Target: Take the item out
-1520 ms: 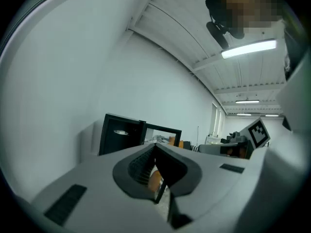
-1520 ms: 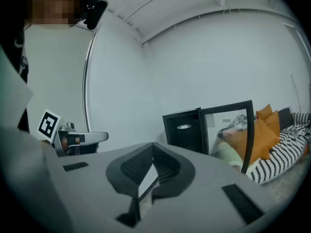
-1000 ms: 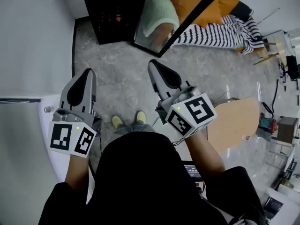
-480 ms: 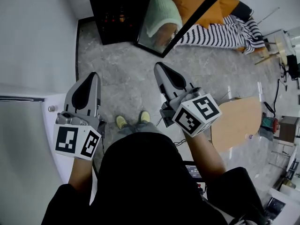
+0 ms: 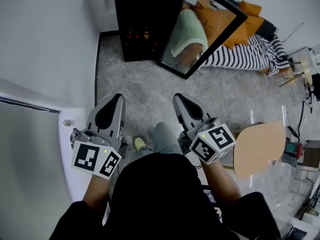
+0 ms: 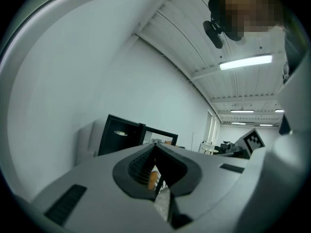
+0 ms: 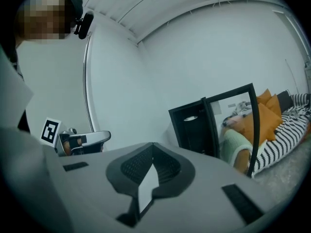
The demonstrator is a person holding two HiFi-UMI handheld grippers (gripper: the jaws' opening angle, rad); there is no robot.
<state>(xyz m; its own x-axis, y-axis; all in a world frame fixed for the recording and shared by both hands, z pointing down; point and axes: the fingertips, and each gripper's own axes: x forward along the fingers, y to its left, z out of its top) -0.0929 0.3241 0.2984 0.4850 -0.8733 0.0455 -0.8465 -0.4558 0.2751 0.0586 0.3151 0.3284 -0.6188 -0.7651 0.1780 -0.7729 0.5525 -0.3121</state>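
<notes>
Tongs on both sides are seen closed tip to tip with nothing gripped: the left tongs (image 5: 119, 97) and the right tongs (image 5: 177, 97) are held side by side above the floor (image 5: 150, 84). The item is judged to be among the small reddish things (image 5: 136, 34) on a shelf inside the black cabinet (image 5: 125, 14), whose glass door (image 5: 210, 34) is swung open to the right. Its shape and long axis cannot be made out. The opening lies straight ahead, well apart from both tips. Neither hand is clearly nearer, though the door stands on the right tongs' side.
</notes>
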